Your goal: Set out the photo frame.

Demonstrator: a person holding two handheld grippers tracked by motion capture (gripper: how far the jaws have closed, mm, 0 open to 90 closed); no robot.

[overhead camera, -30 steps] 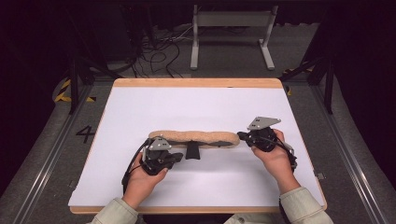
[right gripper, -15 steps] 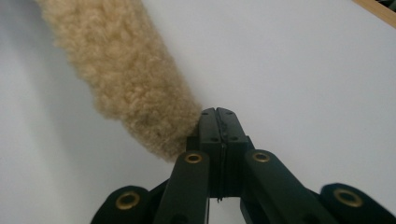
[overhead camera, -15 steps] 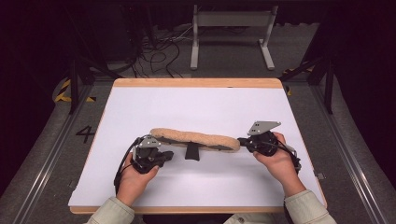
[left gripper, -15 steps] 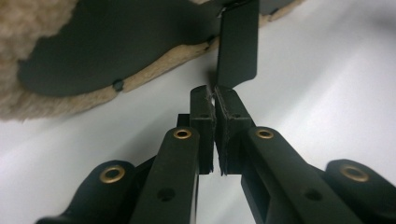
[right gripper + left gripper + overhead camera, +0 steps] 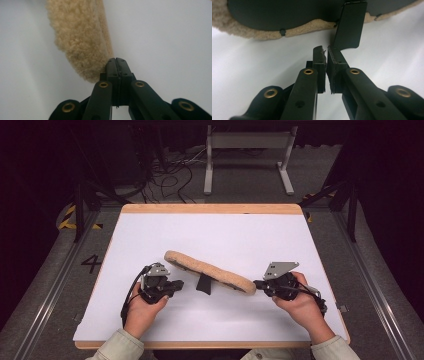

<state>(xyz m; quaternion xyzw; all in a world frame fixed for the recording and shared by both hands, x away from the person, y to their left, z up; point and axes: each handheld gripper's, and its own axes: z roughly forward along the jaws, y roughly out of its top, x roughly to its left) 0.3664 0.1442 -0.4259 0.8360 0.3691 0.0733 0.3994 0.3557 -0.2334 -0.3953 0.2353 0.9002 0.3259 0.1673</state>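
Pad (image 5: 210,270), long, oval, fleecy tan, dark smooth underside, black strap (image 5: 203,284).

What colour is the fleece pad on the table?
Tan fleece pad, clearest in the right gripper view.

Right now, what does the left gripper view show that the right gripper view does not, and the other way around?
Left gripper view: the dark underside of the fleece pad and a black strap, ahead of the left gripper, whose fingers are nearly closed and empty. Right gripper view: the right gripper, fingers shut on the pad's woolly end. Both: the tan fleece and the white table.
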